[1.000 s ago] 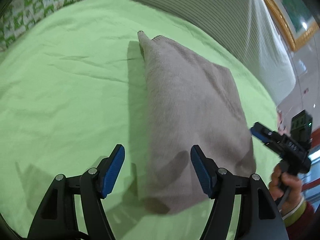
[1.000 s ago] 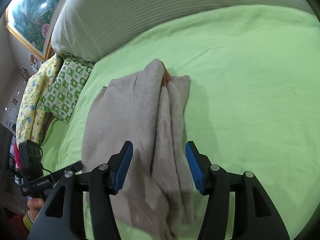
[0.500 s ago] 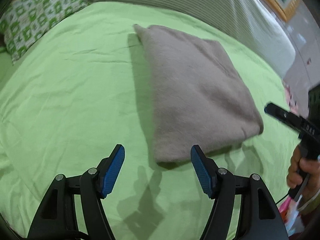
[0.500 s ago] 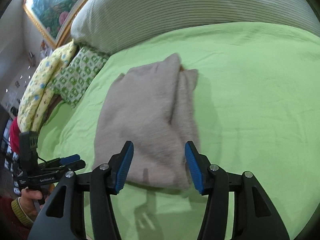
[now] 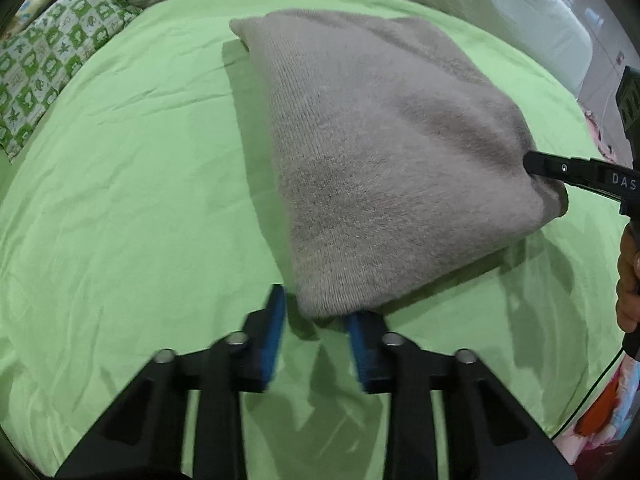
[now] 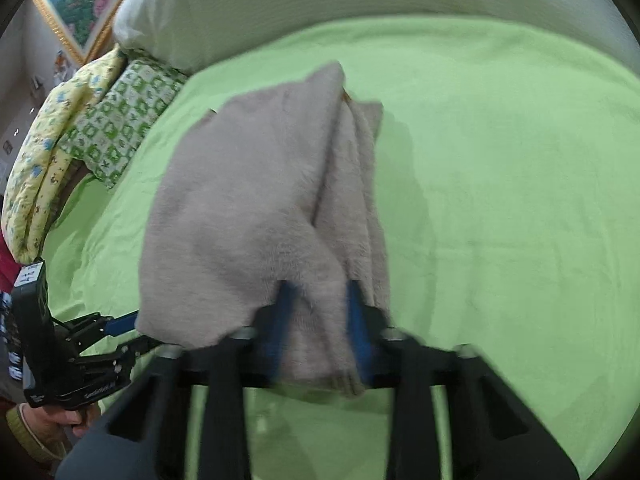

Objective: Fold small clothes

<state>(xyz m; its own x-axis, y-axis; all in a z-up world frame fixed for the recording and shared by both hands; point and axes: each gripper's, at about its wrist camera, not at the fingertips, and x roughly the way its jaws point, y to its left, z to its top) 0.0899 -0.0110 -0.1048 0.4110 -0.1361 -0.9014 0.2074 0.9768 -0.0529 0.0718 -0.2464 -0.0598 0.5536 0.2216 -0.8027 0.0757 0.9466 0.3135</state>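
Observation:
A folded grey knit garment (image 5: 384, 152) lies on the green bedsheet (image 5: 132, 208). My left gripper (image 5: 316, 312) has its blue pads around the garment's near corner, jaws narrowed with a gap still showing; the pads look blurred. My right gripper (image 6: 318, 312) has its blue pads pressed into the garment's (image 6: 256, 216) near edge, with cloth bunched between them. In the left wrist view the right gripper (image 5: 576, 172) reaches into the garment's right corner. In the right wrist view the left gripper (image 6: 104, 332) sits at the garment's lower left corner.
A striped grey-white pillow (image 6: 304, 4) lies along the head of the bed. A green-patterned pillow (image 5: 52, 68) and a yellow printed quilt (image 6: 44, 140) lie at the left side. A framed picture (image 6: 80, 4) hangs on the wall.
Both grippers moved forward to the garment's near edge and their jaws narrowed from wide open. The right one now pinches cloth, and the garment's near edge has lifted a little.

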